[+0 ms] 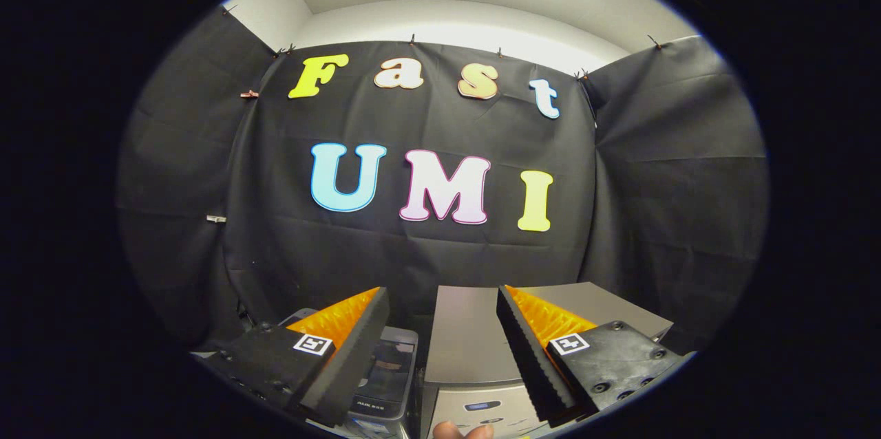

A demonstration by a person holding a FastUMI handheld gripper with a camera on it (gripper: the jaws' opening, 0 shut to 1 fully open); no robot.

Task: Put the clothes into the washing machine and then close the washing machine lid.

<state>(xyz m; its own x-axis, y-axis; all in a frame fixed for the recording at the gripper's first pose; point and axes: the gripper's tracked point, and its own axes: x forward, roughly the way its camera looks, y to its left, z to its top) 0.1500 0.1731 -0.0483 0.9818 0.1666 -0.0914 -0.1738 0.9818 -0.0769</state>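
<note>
Gripper view: the gripper (pixel 440 356) is held high and level, its jaws released and wide apart with nothing between them. Beyond them, at six o'clock, stands a boxy silver-grey washing machine (pixel 475 363) whose flat lid (pixel 468 332) lies shut. A smaller dark appliance (pixel 389 370) sits at seven o'clock. A fingertip (pixel 462 431) shows below. No clothes are visible here, so whether loading is finished or still ahead cannot be judged.

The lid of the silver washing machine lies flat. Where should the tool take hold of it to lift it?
Probably its front edge, just above the control panel, coming from the front. The lid lies flat, and that edge faces the open, empty tool. No handle can be made out.
</note>
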